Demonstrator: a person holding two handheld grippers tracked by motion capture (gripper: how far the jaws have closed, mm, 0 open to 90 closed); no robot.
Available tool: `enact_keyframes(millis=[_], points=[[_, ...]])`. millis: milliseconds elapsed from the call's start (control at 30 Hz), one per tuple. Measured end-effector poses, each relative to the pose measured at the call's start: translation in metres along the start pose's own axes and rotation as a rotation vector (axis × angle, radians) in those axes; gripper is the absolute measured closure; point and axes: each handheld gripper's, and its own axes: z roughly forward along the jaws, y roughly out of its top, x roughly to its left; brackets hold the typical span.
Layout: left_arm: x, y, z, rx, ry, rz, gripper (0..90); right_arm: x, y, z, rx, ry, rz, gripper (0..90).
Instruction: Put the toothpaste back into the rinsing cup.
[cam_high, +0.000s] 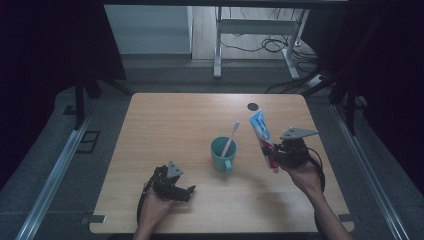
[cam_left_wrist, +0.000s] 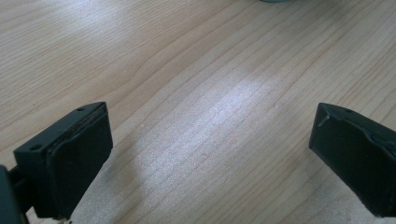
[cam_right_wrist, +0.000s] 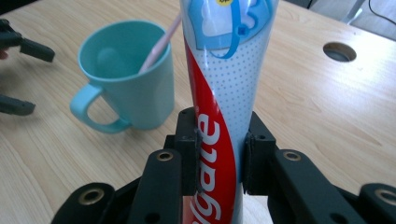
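Toothpaste tube (cam_right_wrist: 224, 116) is clamped in the right tool (cam_high: 281, 152), both pads pinching its lower body, and the tube stands tilted with its flat crimped end up and its cap end low, just over the table (cam_high: 165, 125) towards the right edge. From the right gripper view the red lettering runs straight up between the two black jaws, pressed on either side. Just beside it, nearer the middle of the table, sits the teal mug (cam_high: 223, 154), handle turned towards the near edge, with a pale toothbrush (cam_high: 230, 140) leaning inside, head sticking up above the rim. Mug and tube are near each other but not touching. Over by the near left corner, the left tool (cam_high: 187, 192) rests low on the wood in the person's hand, jaws spread wide, bare tabletop between them in the left gripper view. A round dark hole (cam_high: 253, 106) marks the table near its far edge, beyond the tube.
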Motion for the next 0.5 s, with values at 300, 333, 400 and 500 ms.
enact_keyframes(millis=[300, 333, 400, 500], points=[[0.000, 0.000, 0.000, 0.004, 0.001, 0.004, 0.0, 0.006, 0.009, 0.003, -0.051, 0.009, -0.007, 71.8], [0.001, 0.000, 0.000, 0.004, -0.001, 0.004, 0.0, 0.007, 0.010, 0.004, -0.055, 0.014, -0.007, 71.8], [0.001, 0.000, 0.000, 0.004, -0.002, 0.004, 0.0, 0.007, 0.011, 0.004, -0.059, 0.013, -0.007, 71.8], [0.001, 0.000, 0.000, 0.003, -0.007, 0.004, 0.0, 0.010, 0.015, 0.007, -0.079, 0.018, -0.009, 71.8]])
